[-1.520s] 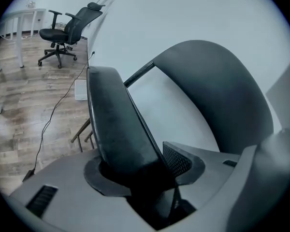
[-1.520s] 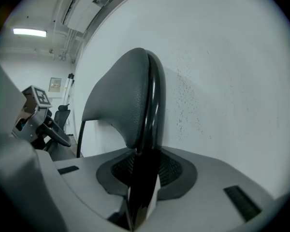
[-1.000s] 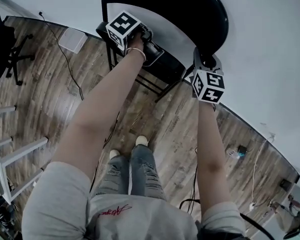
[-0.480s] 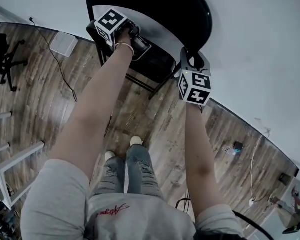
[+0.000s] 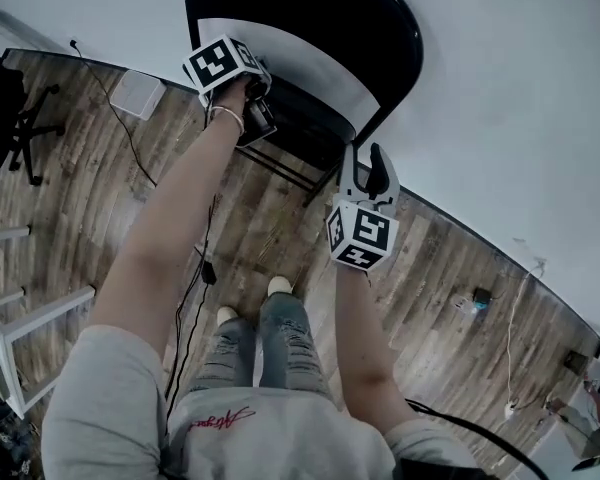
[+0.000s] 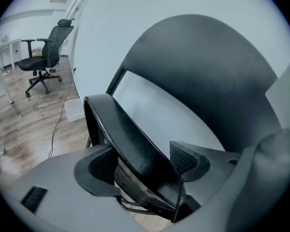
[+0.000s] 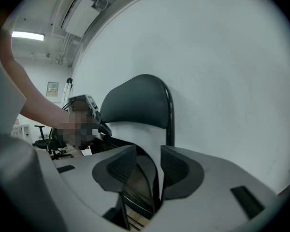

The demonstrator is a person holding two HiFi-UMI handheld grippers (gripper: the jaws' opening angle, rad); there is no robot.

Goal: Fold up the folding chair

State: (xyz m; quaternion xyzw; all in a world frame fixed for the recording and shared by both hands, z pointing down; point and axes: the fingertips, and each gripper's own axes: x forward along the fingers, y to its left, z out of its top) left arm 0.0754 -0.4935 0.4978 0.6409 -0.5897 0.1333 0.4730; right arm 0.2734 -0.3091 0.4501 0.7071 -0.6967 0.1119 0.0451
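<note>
A black folding chair stands against the white wall, its rounded back [image 5: 320, 8] at the top of the head view and its seat [image 5: 310, 118] tilted up toward that back. My left gripper [image 5: 255, 108] is at the seat's front left edge. In the left gripper view the seat edge [image 6: 130, 139] runs between the jaws of the left gripper [image 6: 140, 166], which are opening wide and do not press on it. My right gripper [image 5: 368, 168] hangs just off the chair's right frame tube, jaws opening. In the right gripper view, the right gripper [image 7: 147, 166] holds nothing and the chair back [image 7: 135, 103] shows beyond it.
An office chair [image 5: 10, 98] stands at the far left on the wooden floor. A white box [image 5: 138, 93] lies by the wall, and cables [image 5: 195, 268] trail toward the person's feet [image 5: 250, 303]. White table legs [image 5: 30, 308] are at lower left. A plug adapter [image 5: 480, 296] lies at right.
My right gripper came off the chair's right frame tube and drew back toward the person. The left gripper stayed at the seat edge and rolled.
</note>
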